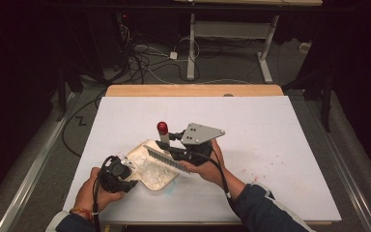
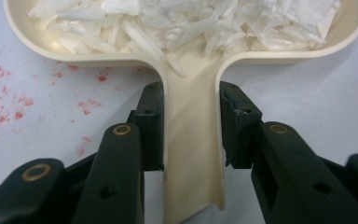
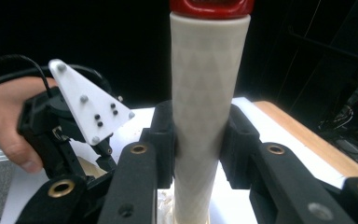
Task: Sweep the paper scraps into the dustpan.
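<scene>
Scraps (image 2: 182, 21) crowd dustpan (image 2: 193, 154); brush (image 1: 166, 157) leans across it.

Both tongs (image 2: 192, 126) (image 3: 198, 140) clamped tight

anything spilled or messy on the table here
Yes: red specks stain the white table left of the dustpan handle. The white shreds all lie inside the cream dustpan; none lie outside it.
</scene>
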`<state>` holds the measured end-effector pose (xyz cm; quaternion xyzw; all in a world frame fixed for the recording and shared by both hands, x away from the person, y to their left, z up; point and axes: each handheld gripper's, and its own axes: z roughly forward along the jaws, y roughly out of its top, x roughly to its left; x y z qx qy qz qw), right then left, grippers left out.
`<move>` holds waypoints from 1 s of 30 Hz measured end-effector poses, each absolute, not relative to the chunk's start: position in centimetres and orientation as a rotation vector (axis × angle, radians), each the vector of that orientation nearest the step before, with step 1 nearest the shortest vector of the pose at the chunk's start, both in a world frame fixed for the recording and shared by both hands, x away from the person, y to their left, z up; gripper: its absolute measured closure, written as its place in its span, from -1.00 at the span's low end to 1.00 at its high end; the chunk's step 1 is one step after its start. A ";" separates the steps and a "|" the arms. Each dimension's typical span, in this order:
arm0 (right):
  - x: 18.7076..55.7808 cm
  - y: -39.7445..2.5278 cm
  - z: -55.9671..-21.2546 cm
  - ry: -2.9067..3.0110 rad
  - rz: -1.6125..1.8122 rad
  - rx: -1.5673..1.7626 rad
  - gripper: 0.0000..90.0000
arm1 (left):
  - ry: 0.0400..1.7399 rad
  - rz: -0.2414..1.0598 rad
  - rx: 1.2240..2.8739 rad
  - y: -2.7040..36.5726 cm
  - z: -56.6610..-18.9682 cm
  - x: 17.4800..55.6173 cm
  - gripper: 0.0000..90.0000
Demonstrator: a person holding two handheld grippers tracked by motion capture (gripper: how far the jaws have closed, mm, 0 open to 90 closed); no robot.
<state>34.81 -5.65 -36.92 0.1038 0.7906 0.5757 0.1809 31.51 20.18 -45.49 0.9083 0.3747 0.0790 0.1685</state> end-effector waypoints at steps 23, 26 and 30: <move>35.9 -7.5 -38.3 2.269 1.397 0.416 0.56 | 1.057 0.258 2.598 19.4 -45.5 31.2 0.40; 35.6 -7.2 -38.4 2.288 1.418 0.409 0.56 | 1.058 0.263 2.599 19.3 -45.5 31.1 0.40; 34.3 -5.9 -38.2 2.354 1.466 0.327 0.56 | 1.055 0.263 2.603 19.2 -45.5 31.1 0.40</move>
